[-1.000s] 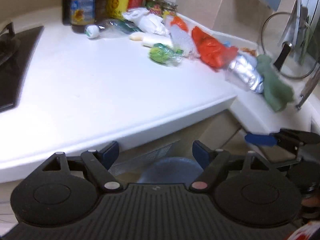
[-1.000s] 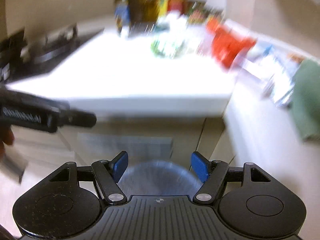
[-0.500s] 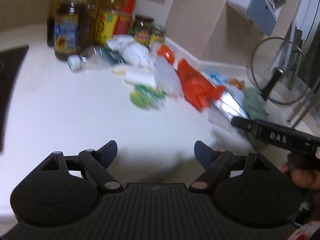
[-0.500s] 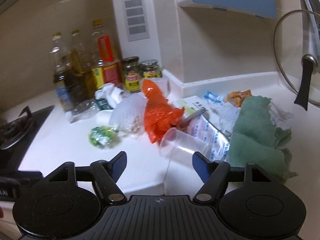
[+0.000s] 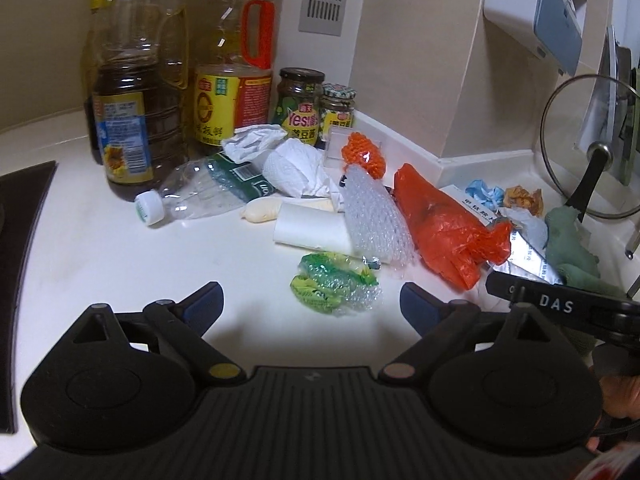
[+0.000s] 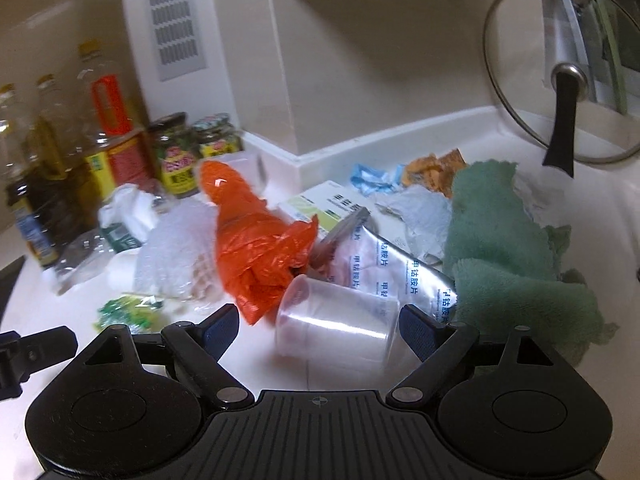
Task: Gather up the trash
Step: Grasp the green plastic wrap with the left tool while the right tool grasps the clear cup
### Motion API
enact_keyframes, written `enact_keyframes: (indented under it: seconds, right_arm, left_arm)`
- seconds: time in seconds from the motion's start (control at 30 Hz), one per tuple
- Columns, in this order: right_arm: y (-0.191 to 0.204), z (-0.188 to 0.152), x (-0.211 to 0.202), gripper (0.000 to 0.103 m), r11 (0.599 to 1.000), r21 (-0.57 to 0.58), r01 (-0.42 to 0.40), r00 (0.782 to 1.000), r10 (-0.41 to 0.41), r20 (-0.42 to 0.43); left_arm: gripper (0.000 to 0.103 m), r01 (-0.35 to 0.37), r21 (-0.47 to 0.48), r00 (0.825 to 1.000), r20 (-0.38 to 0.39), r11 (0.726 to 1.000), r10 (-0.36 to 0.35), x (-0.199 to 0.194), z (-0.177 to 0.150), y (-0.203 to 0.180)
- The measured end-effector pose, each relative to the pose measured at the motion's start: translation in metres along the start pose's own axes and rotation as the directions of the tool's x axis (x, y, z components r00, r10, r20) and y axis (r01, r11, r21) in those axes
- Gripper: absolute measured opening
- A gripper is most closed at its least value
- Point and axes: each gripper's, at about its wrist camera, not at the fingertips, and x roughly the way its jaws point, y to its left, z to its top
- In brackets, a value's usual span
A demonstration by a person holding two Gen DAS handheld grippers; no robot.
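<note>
Trash lies in a heap on the white counter. My left gripper is open and empty, with a crumpled green wrapper just ahead between its fingers. Behind it lie a crushed clear bottle, white tissue, bubble wrap and an orange plastic bag. My right gripper is open, with a clear plastic cup lying on its side between its fingers. The orange bag and a foil pouch lie just beyond the cup.
Oil bottles and sauce jars stand at the back by the wall. A green cloth lies at the right. A glass pot lid leans at the far right. A black stove edges the left.
Both grippers have risen from below the counter edge, above a blue bin, up over the counter and closer to the trash. The cup now sits between the right fingers.
</note>
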Motion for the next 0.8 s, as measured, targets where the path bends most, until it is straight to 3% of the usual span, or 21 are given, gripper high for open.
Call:
enact_keyframes:
  seconds: [0.13, 0.17, 0.37, 0.5, 0.6, 0.63, 0.8]
  right_arm:
    - [-0.005, -0.004, 0.007, 0.083, 1.0, 0.007, 0.012, 1.0, -0.012, -0.02]
    - [-0.007, -0.005, 0.006, 0.069, 1.0, 0.004, 0.005, 1.0, -0.005, -0.022]
    - [-0.017, -0.009, -0.01, 0.069, 0.999, -0.033, -0.016, 1.0, 0.015, -0.025]
    - [-0.025, -0.012, -0.023, 0.069, 0.999, -0.05, -0.023, 1.0, 0.021, -0.023]
    - [-0.03, -0.016, -0.03, 0.069, 0.998, -0.051, -0.027, 0.999, 0.026, -0.027]
    - [-0.032, -0.017, -0.032, 0.069, 0.998, -0.053, -0.026, 0.999, 0.025, -0.026]
    - [-0.035, -0.025, -0.047, 0.069, 0.997, -0.064, -0.036, 0.999, 0.035, -0.021]
  left_arm:
    - [0.094, 0.015, 0.021, 1.0, -0.007, 1.0, -0.014, 0.015, 0.002, -0.005]
    - [0.094, 0.019, 0.026, 1.0, -0.006, 0.999, -0.019, 0.019, 0.002, -0.007]
    - [0.094, 0.017, 0.082, 1.0, -0.011, 0.997, -0.016, 0.043, 0.004, -0.02]
    - [0.093, -0.005, 0.172, 1.0, -0.014, 0.985, 0.008, 0.058, 0.004, -0.032]
    - [0.074, -0.022, 0.236, 0.999, -0.039, 0.972, 0.032, 0.07, 0.0, -0.037]
    - [0.058, -0.025, 0.248, 0.998, -0.047, 0.969, 0.037, 0.071, -0.002, -0.037]
    - [0.05, -0.026, 0.24, 0.999, -0.033, 0.971, 0.035, 0.048, -0.011, -0.037]
